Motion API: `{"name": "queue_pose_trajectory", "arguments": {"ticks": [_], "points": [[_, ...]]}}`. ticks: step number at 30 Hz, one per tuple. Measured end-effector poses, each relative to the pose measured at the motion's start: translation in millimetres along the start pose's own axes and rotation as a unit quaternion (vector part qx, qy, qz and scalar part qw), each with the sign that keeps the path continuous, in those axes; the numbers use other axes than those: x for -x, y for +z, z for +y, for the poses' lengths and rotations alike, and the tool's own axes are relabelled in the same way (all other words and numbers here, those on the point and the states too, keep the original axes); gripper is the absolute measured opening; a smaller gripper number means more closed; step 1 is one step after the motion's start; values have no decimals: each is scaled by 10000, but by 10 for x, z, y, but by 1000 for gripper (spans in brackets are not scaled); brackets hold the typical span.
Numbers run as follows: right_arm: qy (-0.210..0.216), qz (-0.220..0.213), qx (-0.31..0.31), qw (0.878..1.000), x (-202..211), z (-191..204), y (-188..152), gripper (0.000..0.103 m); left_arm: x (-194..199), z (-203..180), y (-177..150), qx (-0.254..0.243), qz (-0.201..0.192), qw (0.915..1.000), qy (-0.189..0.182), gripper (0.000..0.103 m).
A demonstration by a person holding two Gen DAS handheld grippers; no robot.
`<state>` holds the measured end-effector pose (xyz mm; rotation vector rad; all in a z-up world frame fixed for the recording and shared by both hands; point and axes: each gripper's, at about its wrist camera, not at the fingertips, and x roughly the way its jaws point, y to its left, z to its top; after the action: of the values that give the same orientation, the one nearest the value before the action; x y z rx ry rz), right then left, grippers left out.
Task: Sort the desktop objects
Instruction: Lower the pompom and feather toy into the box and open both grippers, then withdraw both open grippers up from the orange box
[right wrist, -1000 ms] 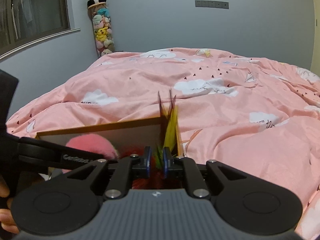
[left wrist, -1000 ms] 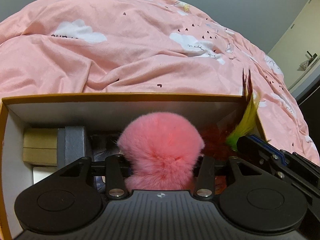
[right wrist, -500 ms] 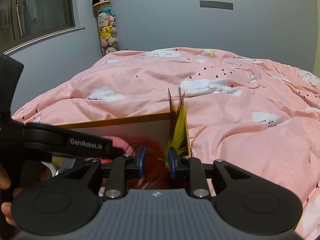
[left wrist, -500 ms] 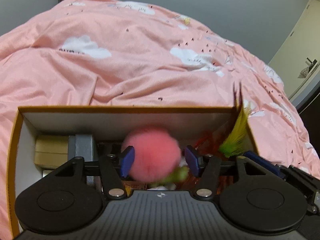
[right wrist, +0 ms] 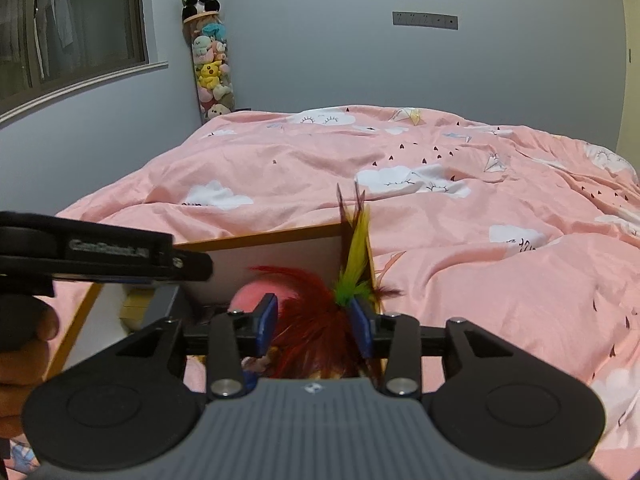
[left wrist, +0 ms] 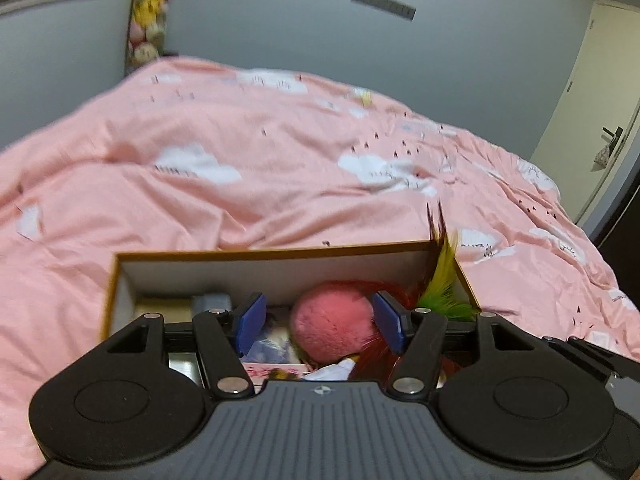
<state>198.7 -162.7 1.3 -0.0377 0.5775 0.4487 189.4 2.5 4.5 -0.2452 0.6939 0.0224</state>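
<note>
A fluffy pink pompom ball point(left wrist: 332, 320) lies inside an open cardboard box with an orange-brown rim and white inner walls point(left wrist: 272, 270), toward the right half of the box. The left gripper point(left wrist: 320, 326) hangs above the near side of the box with its jaws spread wide; the ball sits lower down in the gap between the blue pads point(left wrist: 250, 322), nearer the right pad, and whether it touches that pad cannot be told. The left gripper grasps nothing.

Just right of the ball is a feather toy with dark red plumes and a yellow-green feather point(left wrist: 442, 280). The yellow-green feather stands up along the far right corner of the box, its dark tip rising over the rim. In the right wrist view the red plumes point(right wrist: 316, 320) spread between the blue pads of the right gripper point(right wrist: 314, 328), whose jaws are parted; the pads do not press on the feathers, so this gripper is released too. The pink ball point(right wrist: 260, 292) shows behind the plumes.

On the left side of the box lie a grey block point(left wrist: 212, 302) and a tan cardboard piece point(left wrist: 164, 306); printed paper items point(left wrist: 272, 354) lie below the left gripper, too blurred to identify.

The box rests on a bed covered by a pink duvet with white cloud prints point(right wrist: 460, 208). A clear tube of plush toys topped by a panda point(right wrist: 208, 48) stands in the corner beside a window point(right wrist: 72, 32).
</note>
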Motion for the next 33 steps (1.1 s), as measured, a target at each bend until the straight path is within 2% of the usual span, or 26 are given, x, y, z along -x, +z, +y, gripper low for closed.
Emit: {"name": "queue_pose_trajectory", "arguments": {"ticks": [5,10,20,24,29,33], "points": [[84,-94,95,9999,175,139,-76,52,335,-23,-145,-285,-275,9990,218,72],[104,-146,231,9996,344,309,-200,58,562,6,-334,-430,-258,9981,366,72],[180,-177,482,9985,571,572,-342,75,903,205,-566,-337,-312,9975,545,73],[49,-186,589,9981,620,646,-382,79,1006,300,-659,-275,-455,9957,759,73],[-247,-187,410,9987,638,624,-389,81,1031,373,-755,-344,-609,9917,1075,73],[-300,-175,286,9990,619,581,-413,82,967,422,-810,-245,-520,9925,1076,73]]}}
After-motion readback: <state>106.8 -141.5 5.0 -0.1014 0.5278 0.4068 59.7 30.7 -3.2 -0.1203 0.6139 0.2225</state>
